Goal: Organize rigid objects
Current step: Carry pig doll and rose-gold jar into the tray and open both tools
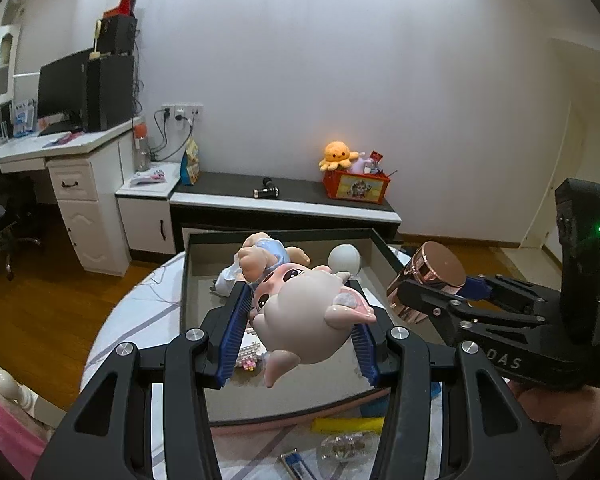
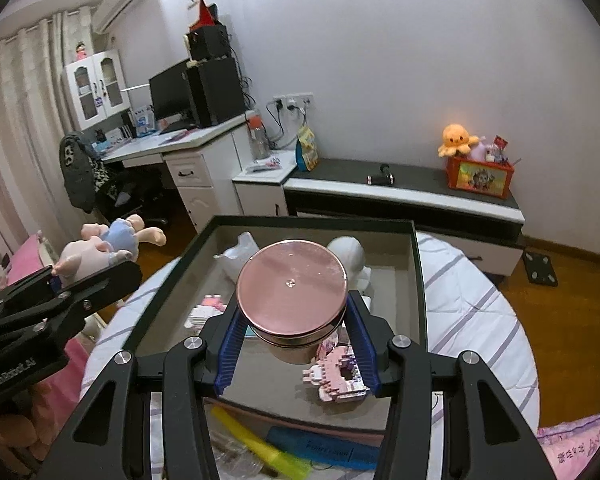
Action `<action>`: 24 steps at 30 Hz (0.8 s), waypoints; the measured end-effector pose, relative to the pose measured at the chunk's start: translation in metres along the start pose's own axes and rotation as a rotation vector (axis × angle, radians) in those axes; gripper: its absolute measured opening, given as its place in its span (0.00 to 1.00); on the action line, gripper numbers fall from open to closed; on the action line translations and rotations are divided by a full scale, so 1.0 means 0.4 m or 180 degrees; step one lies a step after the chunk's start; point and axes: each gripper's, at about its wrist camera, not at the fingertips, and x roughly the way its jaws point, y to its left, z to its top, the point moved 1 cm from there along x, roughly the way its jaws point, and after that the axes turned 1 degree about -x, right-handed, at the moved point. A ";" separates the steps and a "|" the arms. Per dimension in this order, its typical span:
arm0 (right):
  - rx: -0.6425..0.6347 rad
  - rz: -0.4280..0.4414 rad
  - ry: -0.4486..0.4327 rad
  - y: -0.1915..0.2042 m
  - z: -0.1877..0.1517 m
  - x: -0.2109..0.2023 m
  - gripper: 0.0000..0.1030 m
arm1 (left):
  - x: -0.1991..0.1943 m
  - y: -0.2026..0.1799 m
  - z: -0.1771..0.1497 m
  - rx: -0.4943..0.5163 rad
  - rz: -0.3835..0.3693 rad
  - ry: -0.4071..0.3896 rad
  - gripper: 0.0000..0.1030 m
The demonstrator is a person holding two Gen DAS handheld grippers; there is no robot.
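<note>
A pink pig figurine with a blue-dressed body hangs tilted over the dark-rimmed open box. My left gripper is shut on it, blue pads pressed on both sides. A rose-gold round tin is held above the box, and my right gripper is shut on its wall. Each view shows the other gripper: the right gripper with the tin, the left gripper with the pig. A pink brick model, a white figure and a white bag lie inside.
The box rests on a bed with a striped sheet. In front of it lie a yellow marker and a blue case. A low cabinet with an orange toy crate lines the wall; a desk stands left.
</note>
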 end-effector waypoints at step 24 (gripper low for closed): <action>0.0071 -0.0173 0.0279 -0.047 -0.015 0.127 0.84 | 0.131 0.040 -0.015 -0.0061 0.0281 0.0234 0.94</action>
